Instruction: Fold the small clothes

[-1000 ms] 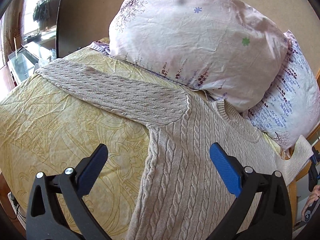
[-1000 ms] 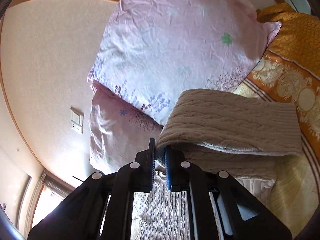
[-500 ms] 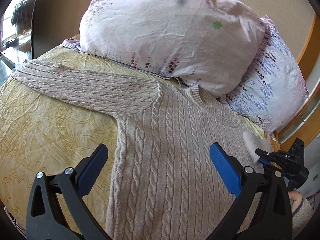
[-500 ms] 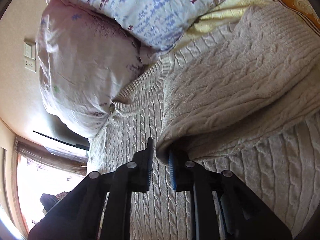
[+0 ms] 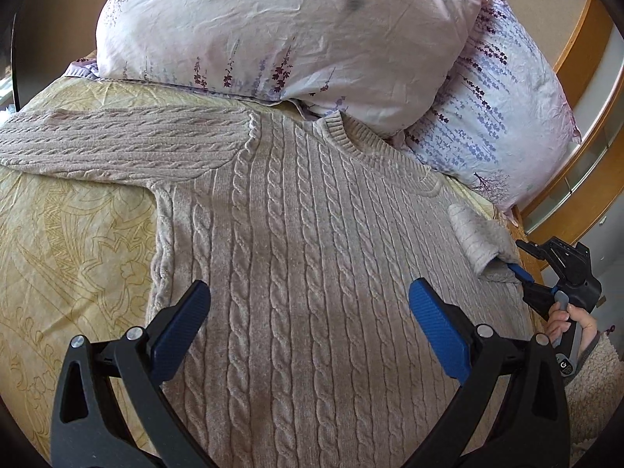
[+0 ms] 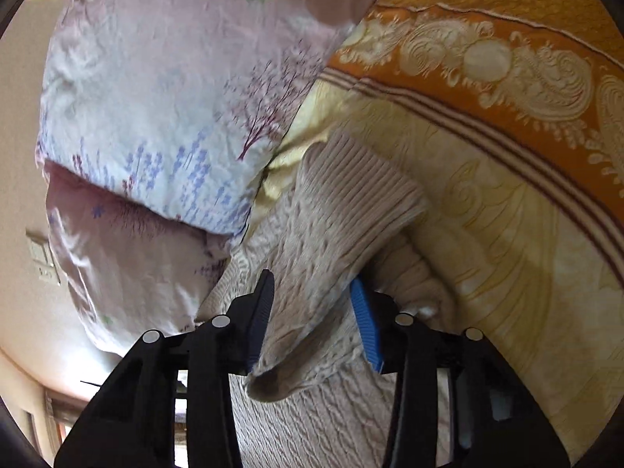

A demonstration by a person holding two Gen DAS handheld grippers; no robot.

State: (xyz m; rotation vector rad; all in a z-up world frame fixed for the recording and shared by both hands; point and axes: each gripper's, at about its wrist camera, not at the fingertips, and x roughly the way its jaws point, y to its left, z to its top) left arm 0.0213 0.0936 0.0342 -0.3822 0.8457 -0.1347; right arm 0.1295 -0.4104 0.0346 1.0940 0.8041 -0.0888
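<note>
Across the bed (image 5: 74, 234) below two pillows (image 5: 273, 27) the sweater (image 5: 312, 253) lies flat, one sleeve spread out sideways. Its other sleeve (image 6: 331, 241) now rests over the body between the right gripper (image 6: 312, 319), whose jaws have just been opening, probably no longer pinching it. Left gripper (image 5: 308, 312) hovers spread, empty. First sleeve fold looks done.

A beige cable-knit sweater (image 5: 296, 257) lies beneath the left gripper's (image 5: 308, 312) blue pads on a pale yellow ornamented bedspread (image 5: 74, 241) with an orange scrolled border (image 6: 507, 62), ahead of it two pinkish pillows (image 5: 273, 31) printed with purple sprigs.
</note>
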